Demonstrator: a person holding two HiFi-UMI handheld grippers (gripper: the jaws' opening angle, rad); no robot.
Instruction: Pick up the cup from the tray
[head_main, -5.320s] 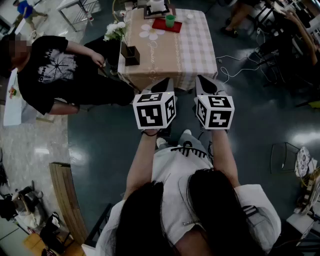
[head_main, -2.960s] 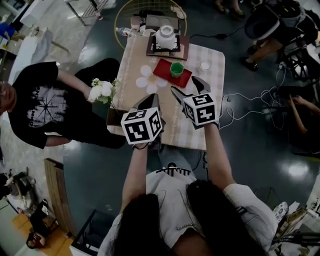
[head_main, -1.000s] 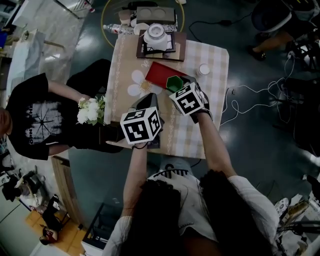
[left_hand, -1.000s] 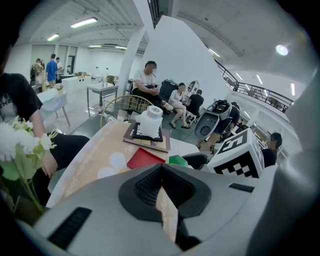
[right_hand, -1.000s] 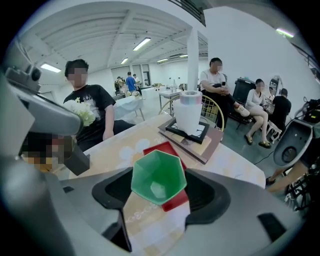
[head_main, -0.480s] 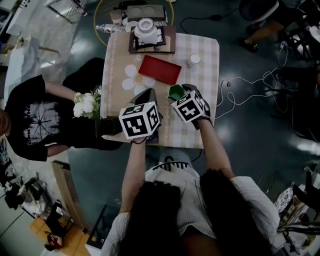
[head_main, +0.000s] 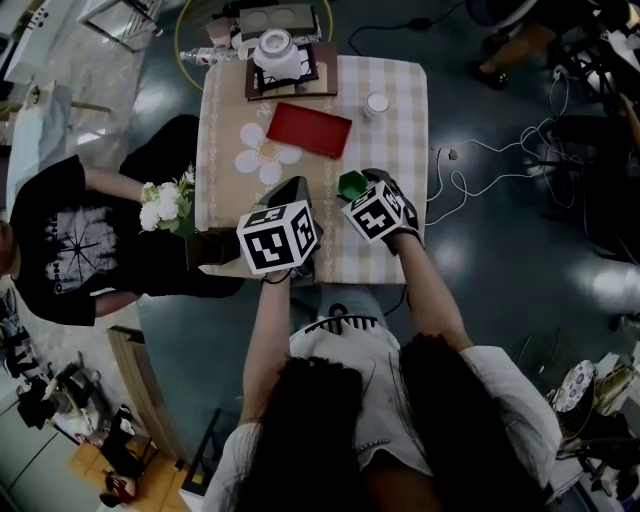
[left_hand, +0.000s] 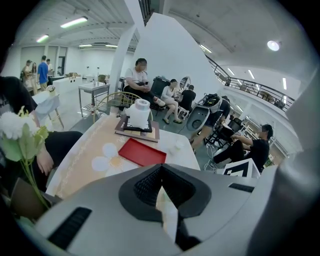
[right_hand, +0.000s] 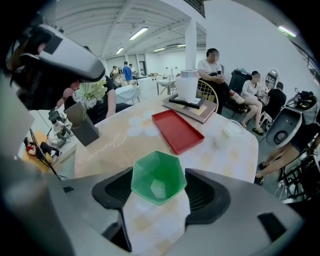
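Observation:
A green faceted cup (right_hand: 158, 177) sits between the jaws of my right gripper (right_hand: 159, 191), both pads against its sides. In the head view the cup (head_main: 351, 184) is held above the checked tablecloth, nearer me than the red tray (head_main: 309, 129), which lies bare. The right gripper view shows the tray (right_hand: 177, 131) beyond the cup. My left gripper (head_main: 294, 187) hovers over the table's near part, left of the cup. Its tips (left_hand: 161, 169) meet with nothing between them.
The table (head_main: 395, 130) carries a daisy-shaped mat (head_main: 262, 158), a small white lidded cup (head_main: 377, 104) and a white pot on a dark board (head_main: 277, 47). White flowers in a dark vase (head_main: 166, 206) stand at its left edge, next to a seated person in black (head_main: 60, 250).
My right gripper has carried the green cup off the red tray and toward me over the tablecloth. The left gripper has stayed in about the same place.

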